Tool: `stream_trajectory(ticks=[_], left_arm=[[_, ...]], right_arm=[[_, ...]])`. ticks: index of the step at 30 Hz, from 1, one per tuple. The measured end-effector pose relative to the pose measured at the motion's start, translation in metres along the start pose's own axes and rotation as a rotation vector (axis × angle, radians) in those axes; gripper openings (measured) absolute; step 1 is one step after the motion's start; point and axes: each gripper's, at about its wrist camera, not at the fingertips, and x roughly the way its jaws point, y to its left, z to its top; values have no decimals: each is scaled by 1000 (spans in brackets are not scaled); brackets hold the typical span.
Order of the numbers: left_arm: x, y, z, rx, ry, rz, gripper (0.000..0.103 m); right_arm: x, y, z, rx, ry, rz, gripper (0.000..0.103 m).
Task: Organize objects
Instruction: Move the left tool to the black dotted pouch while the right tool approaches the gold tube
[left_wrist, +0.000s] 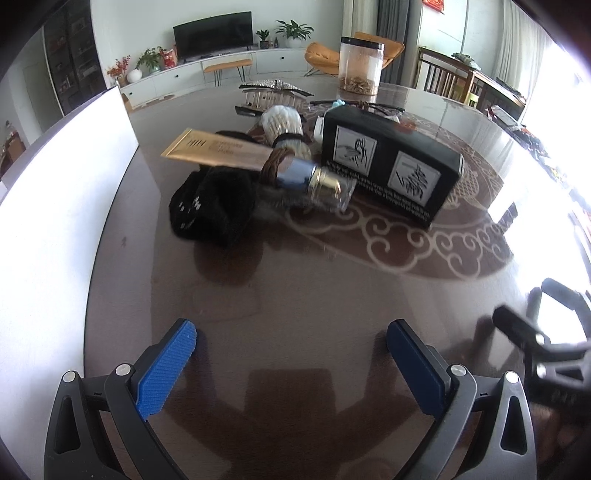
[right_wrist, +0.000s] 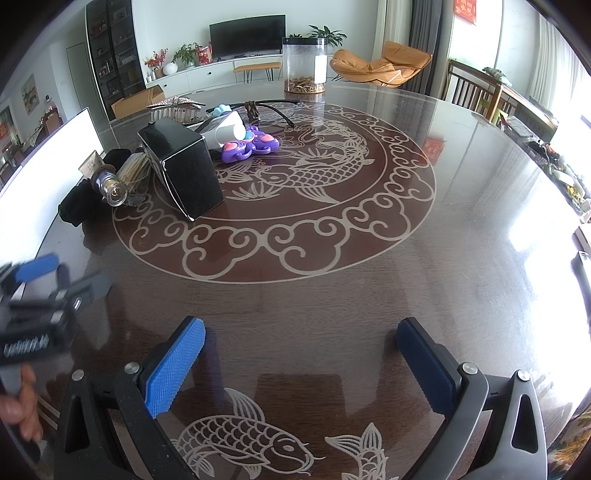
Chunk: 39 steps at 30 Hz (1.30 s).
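A pile of objects lies on the dark round table (left_wrist: 295, 295): a gold tube with a blue and gold pump cap (left_wrist: 236, 155), a black cloth pouch (left_wrist: 214, 206), a black box with two pictures (left_wrist: 391, 170), a white ball of yarn (left_wrist: 282, 120). My left gripper (left_wrist: 291, 354) stands open in front of the pile, nothing between its blue pads. In the right wrist view the black box (right_wrist: 184, 173), a purple toy (right_wrist: 251, 146) and a white tube (right_wrist: 225, 131) sit far left. My right gripper (right_wrist: 301, 354) is open over bare table.
A clear plastic jar (right_wrist: 304, 64) stands at the table's far side, with glasses (right_wrist: 277, 109) and a wooden comb-like piece (right_wrist: 177, 109) near it. A white board (left_wrist: 55, 206) rises along the left. A hand (right_wrist: 22, 406) holds the left gripper. Chairs stand beyond the table.
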Motion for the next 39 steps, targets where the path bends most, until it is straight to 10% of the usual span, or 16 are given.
stream_trajectory(ticks=[8,23,39], left_arm=[[-33,28,33,-131,-93,-84,103],[40,50,108,-210,-30,79,103],[7,-18,33,104,19,-298,103]], right_arm=[[0,0,0,0,0,0,103],[0,0,0,0,0,0,103],[0,0,0,0,0,0,103]])
